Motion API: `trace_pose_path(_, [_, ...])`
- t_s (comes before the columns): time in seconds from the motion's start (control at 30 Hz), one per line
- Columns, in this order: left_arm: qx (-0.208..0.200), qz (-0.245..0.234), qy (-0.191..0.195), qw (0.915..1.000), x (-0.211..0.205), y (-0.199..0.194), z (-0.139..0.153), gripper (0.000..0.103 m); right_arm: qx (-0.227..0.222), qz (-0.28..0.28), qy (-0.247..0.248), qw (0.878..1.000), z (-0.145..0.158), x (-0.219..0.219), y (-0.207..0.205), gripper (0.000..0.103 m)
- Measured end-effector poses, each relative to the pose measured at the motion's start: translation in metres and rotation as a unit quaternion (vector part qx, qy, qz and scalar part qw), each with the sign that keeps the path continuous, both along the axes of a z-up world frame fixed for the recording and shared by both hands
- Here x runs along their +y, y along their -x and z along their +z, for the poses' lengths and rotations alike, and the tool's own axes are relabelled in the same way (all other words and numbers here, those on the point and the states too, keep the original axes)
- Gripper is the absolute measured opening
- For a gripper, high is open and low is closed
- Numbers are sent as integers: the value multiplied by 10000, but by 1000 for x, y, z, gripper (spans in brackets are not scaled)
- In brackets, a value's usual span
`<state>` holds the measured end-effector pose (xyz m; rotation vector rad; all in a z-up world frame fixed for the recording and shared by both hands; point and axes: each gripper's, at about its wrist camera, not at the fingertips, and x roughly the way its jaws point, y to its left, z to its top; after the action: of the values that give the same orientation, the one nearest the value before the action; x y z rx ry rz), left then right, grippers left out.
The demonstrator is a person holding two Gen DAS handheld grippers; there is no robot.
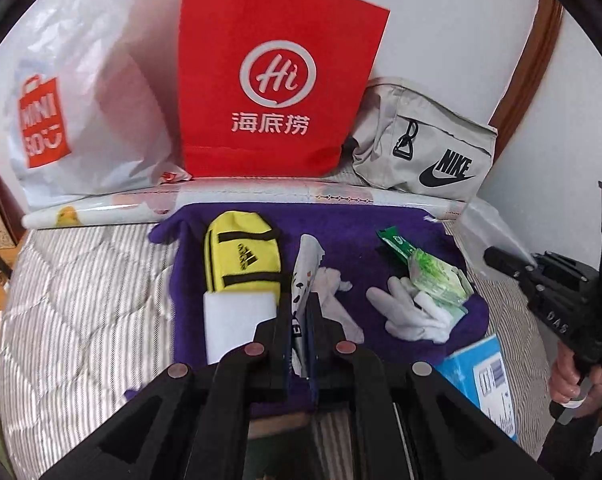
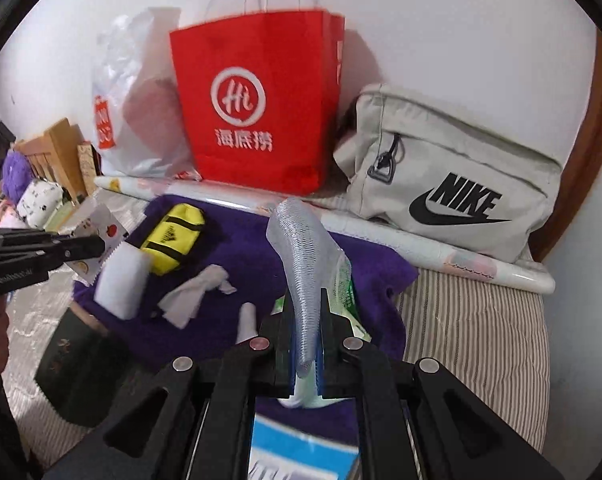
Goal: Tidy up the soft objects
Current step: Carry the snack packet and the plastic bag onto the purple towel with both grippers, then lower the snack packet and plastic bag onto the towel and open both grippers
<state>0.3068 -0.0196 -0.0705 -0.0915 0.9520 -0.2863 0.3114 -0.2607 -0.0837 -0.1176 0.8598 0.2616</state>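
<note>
A purple towel (image 1: 353, 224) lies on the striped bed. On it sit a yellow pouch (image 1: 243, 254), a white foam block (image 1: 237, 312), a crumpled white cloth (image 1: 333, 280), white gloves (image 1: 405, 312) and green packets (image 1: 433, 276). My left gripper (image 1: 301, 300) is shut on a flat white printed packet (image 1: 307, 260), which sticks up over the towel's middle. My right gripper (image 2: 305, 294) is shut on a clear ribbed plastic bag (image 2: 301, 232) above the towel's right part. Each gripper shows in the other's view: the left gripper (image 2: 99, 244) and the right gripper (image 1: 491, 256), with a hand under the right one.
Against the wall stand a red paper bag (image 1: 277, 80), a white plastic shopping bag (image 1: 81, 92) and a grey Nike bag (image 2: 453, 176). A rolled sheet (image 1: 237, 196) lies behind the towel. A blue box (image 1: 485, 376) and a dark box (image 2: 73, 364) sit at the near edge.
</note>
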Motion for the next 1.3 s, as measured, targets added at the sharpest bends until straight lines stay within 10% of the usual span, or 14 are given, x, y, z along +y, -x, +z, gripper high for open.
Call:
trace_pose_path(0.47, [612, 42, -257, 9978, -17, -68, -43, 7, 797, 343, 57, 9962, -61, 10, -38, 8])
trace_pose_path(0.9, [875, -17, -227, 9959, -13, -81, -64, 11, 966, 434, -149, 9943, -64, 15, -42, 41])
trace_pose_path(0.97, [888, -71, -183, 9959, -14, -81, -62, 17, 967, 490, -231, 9938, -63, 17, -41, 67])
trace_pose_path(1.13, [806, -80, -176, 9966, -14, -79, -54, 57, 927, 530, -119, 9942, -59, 22, -36, 69])
trace_pose_path(1.3, [651, -51, -185, 9977, -11, -70, -37, 66, 914, 524, -95, 9944, -51, 23, -30, 69])
